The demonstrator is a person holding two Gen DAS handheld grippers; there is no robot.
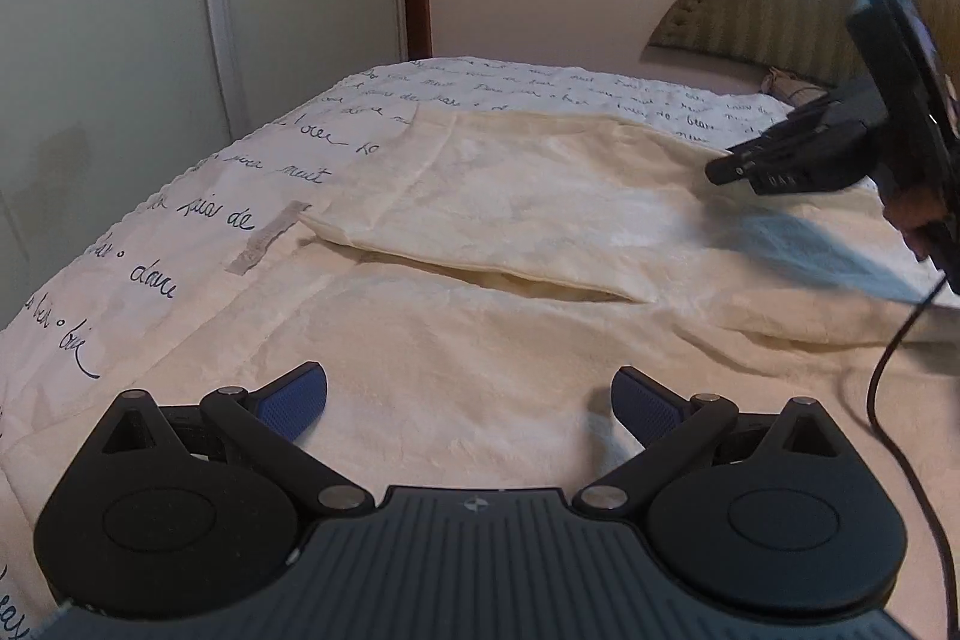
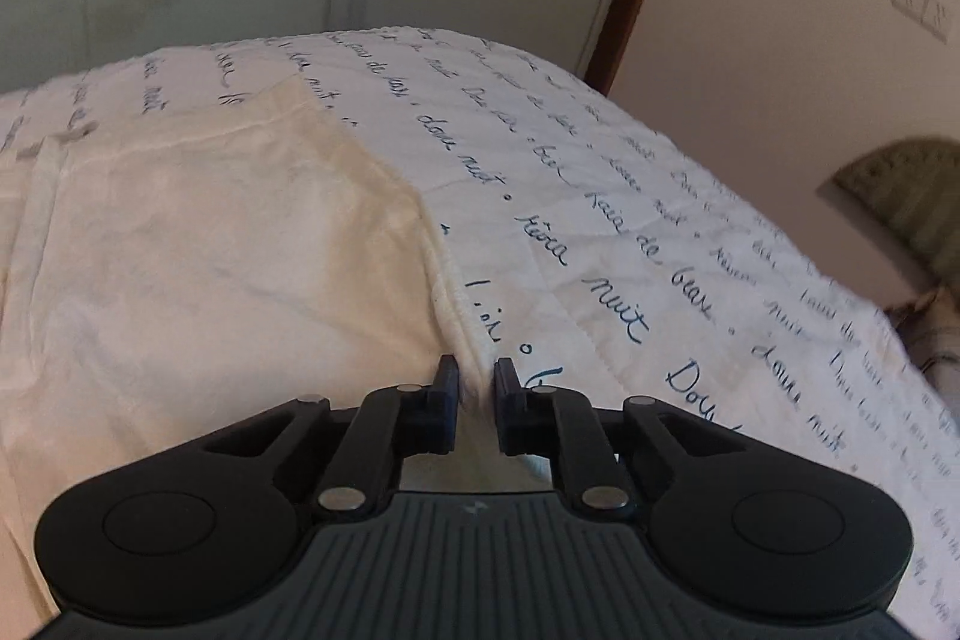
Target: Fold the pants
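Observation:
Cream pants (image 1: 510, 220) lie spread on a bed, both legs running away from me, with a gap between them. My left gripper (image 1: 469, 400) is open and empty, just above the near leg. My right gripper (image 2: 477, 388) is shut on the ribbed edge of the pants (image 2: 222, 250), pinching a fold of cloth between its pads. The right gripper also shows in the left wrist view (image 1: 729, 172) at the far right, low over the cloth.
The bed cover (image 2: 630, 268) is white with dark handwritten script. A grey strip of tape (image 1: 267, 238) lies on it by the leg end. A padded headboard (image 1: 780, 10) stands at the right, wardrobe doors (image 1: 120, 10) at the left. A black cable (image 1: 900, 400) hangs at the right.

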